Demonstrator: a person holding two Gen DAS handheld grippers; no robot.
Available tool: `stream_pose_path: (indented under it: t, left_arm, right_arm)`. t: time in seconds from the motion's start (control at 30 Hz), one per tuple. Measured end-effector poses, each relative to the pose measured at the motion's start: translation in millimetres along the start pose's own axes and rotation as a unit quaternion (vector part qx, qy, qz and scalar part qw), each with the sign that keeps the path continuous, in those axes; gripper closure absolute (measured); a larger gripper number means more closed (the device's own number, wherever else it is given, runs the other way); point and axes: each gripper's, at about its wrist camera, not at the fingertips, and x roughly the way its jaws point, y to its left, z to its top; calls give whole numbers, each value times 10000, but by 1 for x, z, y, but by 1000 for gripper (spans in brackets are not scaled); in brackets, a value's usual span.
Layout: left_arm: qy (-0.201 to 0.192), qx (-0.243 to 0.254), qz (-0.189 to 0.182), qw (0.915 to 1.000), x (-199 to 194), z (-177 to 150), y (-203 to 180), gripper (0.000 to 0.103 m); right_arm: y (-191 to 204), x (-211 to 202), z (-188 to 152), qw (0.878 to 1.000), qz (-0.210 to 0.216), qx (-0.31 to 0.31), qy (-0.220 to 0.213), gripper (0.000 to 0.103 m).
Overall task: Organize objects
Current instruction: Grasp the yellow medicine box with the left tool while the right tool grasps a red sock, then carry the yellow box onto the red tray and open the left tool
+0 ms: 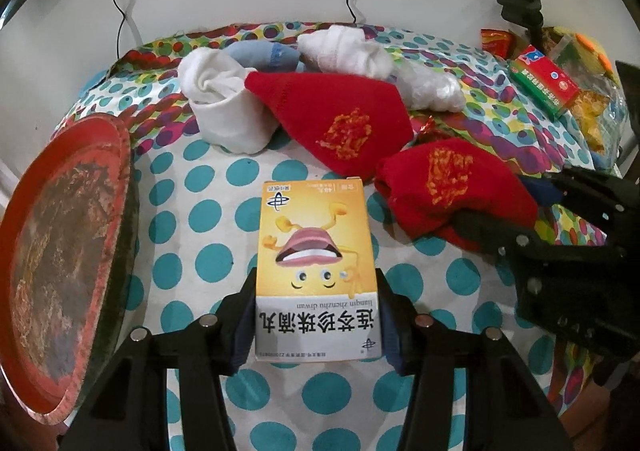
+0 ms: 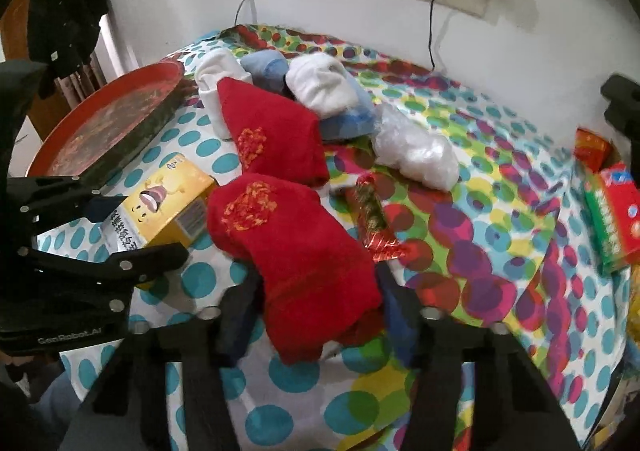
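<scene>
I had the left gripper [image 1: 318,315] closed on the near end of the yellow cardboard medicine box [image 1: 316,251], pads flat against both long sides, box lying on the dotted-cloth counter [image 1: 192,211]. Right gripper [image 2: 316,315] pinched the folded red embroidered sock [image 2: 296,251] at its near end. Good grips, I judged: lift both straight up and keep the sock's far end clear of the foil-wrapped candy [image 2: 372,215] just beside it. The red round tray [image 1: 60,243] sat at the left.
</scene>
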Motion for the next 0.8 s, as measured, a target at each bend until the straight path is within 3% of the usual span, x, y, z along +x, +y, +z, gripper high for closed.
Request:
stream_pose_path:
  t: [0.17,0.47,0.8]
  left_arm:
    - [-95,27,-2,10000,-10,2,4,51]
    - [-335,73,230,9991,-36,6,33,51]
    - [-512,-534,609,9954,-63,3,127,51]
  right_arm:
    - [-8,-2,-5,9988,17,432,-233,61]
    - [-10,2,-5,9976,-45,642,-267,60]
    - [-8,2,-1,9978,-330,535,-216,57]
